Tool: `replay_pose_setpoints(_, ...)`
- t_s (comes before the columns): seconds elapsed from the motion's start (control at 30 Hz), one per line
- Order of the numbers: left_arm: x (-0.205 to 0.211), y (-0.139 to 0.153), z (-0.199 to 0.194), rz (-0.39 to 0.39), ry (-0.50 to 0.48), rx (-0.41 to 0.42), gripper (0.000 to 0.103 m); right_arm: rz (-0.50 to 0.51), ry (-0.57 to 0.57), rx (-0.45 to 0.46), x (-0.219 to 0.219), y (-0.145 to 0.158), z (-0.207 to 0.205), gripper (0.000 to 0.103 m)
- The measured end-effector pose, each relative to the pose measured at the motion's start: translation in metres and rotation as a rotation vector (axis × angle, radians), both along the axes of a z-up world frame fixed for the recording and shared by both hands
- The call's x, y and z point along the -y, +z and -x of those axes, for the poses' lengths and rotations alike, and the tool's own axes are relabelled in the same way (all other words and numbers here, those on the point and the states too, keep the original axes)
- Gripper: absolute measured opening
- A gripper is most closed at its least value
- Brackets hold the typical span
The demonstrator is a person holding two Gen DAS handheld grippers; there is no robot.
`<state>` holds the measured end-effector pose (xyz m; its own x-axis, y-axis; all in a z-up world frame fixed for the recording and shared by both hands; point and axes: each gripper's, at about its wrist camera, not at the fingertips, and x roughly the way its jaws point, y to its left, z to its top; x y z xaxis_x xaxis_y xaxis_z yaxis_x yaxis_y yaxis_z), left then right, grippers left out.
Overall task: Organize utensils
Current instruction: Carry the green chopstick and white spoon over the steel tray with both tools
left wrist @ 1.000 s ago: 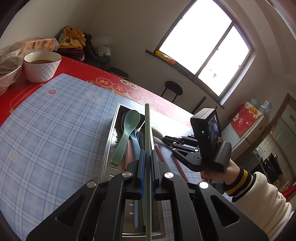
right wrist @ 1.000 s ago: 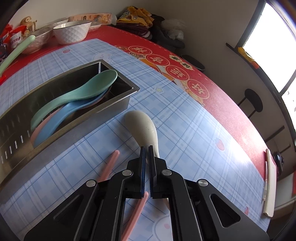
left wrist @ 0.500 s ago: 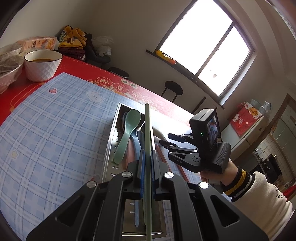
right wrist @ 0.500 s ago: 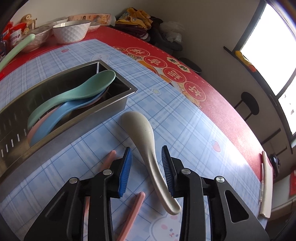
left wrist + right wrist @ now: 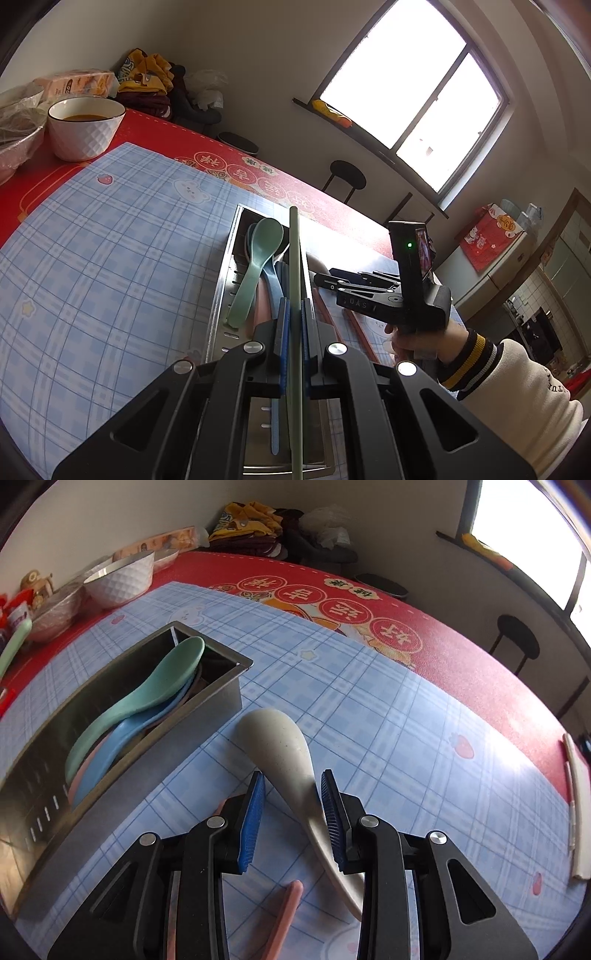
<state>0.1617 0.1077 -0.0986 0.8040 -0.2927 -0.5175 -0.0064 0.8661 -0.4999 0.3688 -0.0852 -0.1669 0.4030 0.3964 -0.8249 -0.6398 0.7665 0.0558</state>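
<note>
My left gripper [image 5: 293,306] is shut on a long pale green chopstick [image 5: 294,258], held above the steel utensil tray [image 5: 221,288]. The tray holds a green spoon [image 5: 255,258], a blue spoon and a pink one. In the right wrist view the tray [image 5: 221,698] lies at left with the green spoon [image 5: 147,698] on top. My right gripper [image 5: 293,786] is open, its jaws on either side of the handle of a beige spoon [image 5: 280,746] lying on the blue checked mat. Pink chopsticks [image 5: 284,915] lie under the gripper.
A white bowl of soup [image 5: 85,125] and a foil-covered bowl stand at the far left on the red tablecloth [image 5: 159,133]. Clothes pile at the back wall. A white flat item [image 5: 580,805] lies at the right table edge.
My right gripper opened, letting go of the beige spoon, which now lies on the mat between the jaws. My left gripper stays shut on the green chopstick and drew back slightly.
</note>
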Motion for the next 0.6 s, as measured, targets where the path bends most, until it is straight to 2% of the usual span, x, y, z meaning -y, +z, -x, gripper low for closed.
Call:
replay_pose_setpoints(0.07,0.000,0.000,-0.001,0.000,0.003,-0.003,0.006,-0.020,-0.011,-0.017,0.002,0.000,-0.001,0.028)
replay_pose_setpoints(0.1,0.000,0.000,-0.001,-0.001,0.005,-0.005,0.006,-0.028,-0.027,-0.026,0.004,0.000,-0.003,0.020)
replay_pose_setpoints(0.17,-0.001,0.000,-0.001,-0.004,0.009,-0.008,0.006,-0.064,-0.058,-0.065,0.009,0.001,-0.007,0.019)
replay_pose_setpoints(0.27,-0.002,0.001,0.000,-0.013,0.017,-0.008,0.006,-0.123,-0.085,-0.075,0.018,0.004,-0.005,0.018)
replay_pose_setpoints(0.3,-0.003,0.002,0.000,-0.014,0.020,-0.009,0.006,-0.151,-0.095,-0.078,0.021,0.006,-0.004,0.015)
replay_pose_setpoints(0.33,-0.004,0.002,-0.002,-0.015,0.022,-0.009,0.006,-0.184,-0.109,-0.082,0.026,0.009,-0.003,0.006)
replay_pose_setpoints(0.37,-0.005,0.003,-0.003,-0.015,0.024,-0.010,0.006,-0.212,-0.119,-0.085,0.029,0.011,-0.002,0.005)
replay_pose_setpoints(0.47,-0.007,0.003,-0.007,-0.019,0.029,-0.018,0.006,-0.237,-0.102,-0.056,0.032,0.018,0.008,0.004)
replay_pose_setpoints(0.6,-0.009,0.003,-0.011,-0.015,0.040,-0.034,0.006,-0.250,-0.110,-0.070,0.036,0.012,0.015,0.004)
